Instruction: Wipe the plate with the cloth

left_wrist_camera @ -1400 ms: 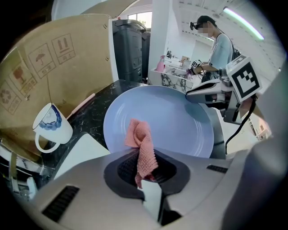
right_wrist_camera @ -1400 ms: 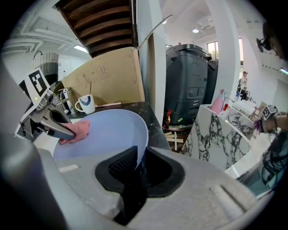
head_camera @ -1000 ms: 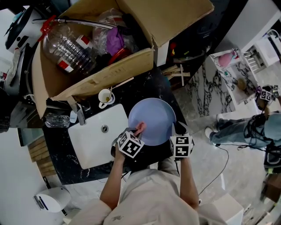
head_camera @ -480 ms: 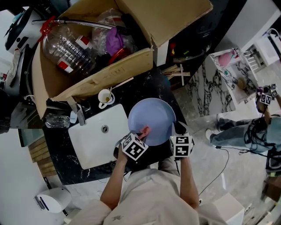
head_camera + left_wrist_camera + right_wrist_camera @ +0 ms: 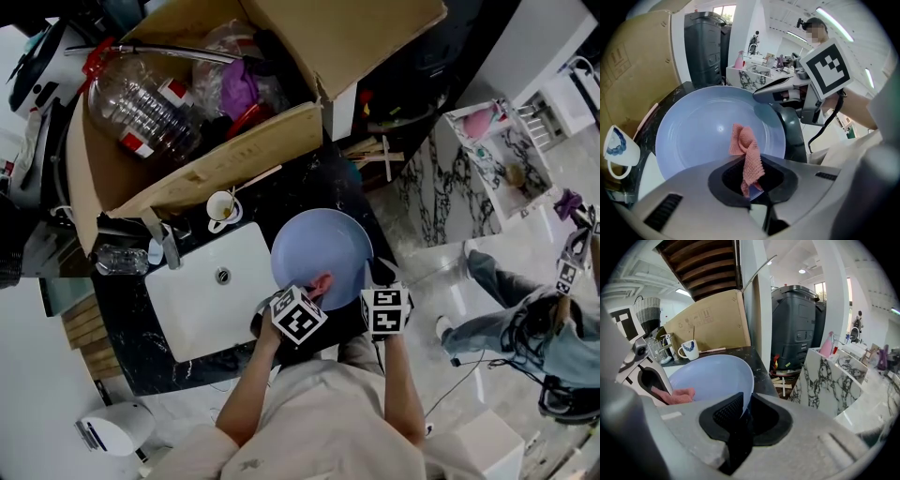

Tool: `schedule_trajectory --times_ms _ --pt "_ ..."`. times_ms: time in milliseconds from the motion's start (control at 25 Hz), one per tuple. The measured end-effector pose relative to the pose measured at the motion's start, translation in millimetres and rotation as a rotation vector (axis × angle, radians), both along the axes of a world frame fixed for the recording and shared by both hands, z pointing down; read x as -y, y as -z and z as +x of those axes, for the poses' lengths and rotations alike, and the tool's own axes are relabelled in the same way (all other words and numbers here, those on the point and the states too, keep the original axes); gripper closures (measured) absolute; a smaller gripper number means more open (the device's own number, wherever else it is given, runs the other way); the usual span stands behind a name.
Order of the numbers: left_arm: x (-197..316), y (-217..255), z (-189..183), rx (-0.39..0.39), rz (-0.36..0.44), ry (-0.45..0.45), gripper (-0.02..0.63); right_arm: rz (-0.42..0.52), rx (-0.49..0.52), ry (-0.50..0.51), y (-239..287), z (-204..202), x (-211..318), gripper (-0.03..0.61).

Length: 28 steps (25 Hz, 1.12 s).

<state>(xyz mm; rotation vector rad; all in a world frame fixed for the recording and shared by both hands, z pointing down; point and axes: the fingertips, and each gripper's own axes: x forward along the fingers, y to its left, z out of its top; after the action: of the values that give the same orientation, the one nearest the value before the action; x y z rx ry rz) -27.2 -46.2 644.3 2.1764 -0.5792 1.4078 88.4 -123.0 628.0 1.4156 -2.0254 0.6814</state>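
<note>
Shifted since a second ago toward 6 o'clock on the plate (image 5: 314, 239) is the cloth (image 5: 321, 283), pinched in the left gripper (image 5: 752, 185); the 4 o'clock rim is clamped by the right gripper (image 5: 740, 418), so overlapping strokes are advised.

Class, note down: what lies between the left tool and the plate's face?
The pink cloth, pinched in the left tool and draped onto the plate; the left gripper view shows it.

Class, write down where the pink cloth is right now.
The cloth is pinched in the left gripper, resting on the near side of the plate, just right of the sink in the head view.
</note>
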Motion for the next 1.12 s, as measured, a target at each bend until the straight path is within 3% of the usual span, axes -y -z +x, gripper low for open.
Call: schedule_trajectory --times_ms 520,1120 --pt "-1.1 0.3 31.9 -0.024 0.000 -0.062 0.583 -0.004 0.009 0.014 -0.7 -0.2 -1.5 0.518" --pt "21.1 -2.1 63.5 -0.075 0.045 -0.063 0.583 -0.008 0.037 0.046 0.8 -1.6 -0.1 0.518"
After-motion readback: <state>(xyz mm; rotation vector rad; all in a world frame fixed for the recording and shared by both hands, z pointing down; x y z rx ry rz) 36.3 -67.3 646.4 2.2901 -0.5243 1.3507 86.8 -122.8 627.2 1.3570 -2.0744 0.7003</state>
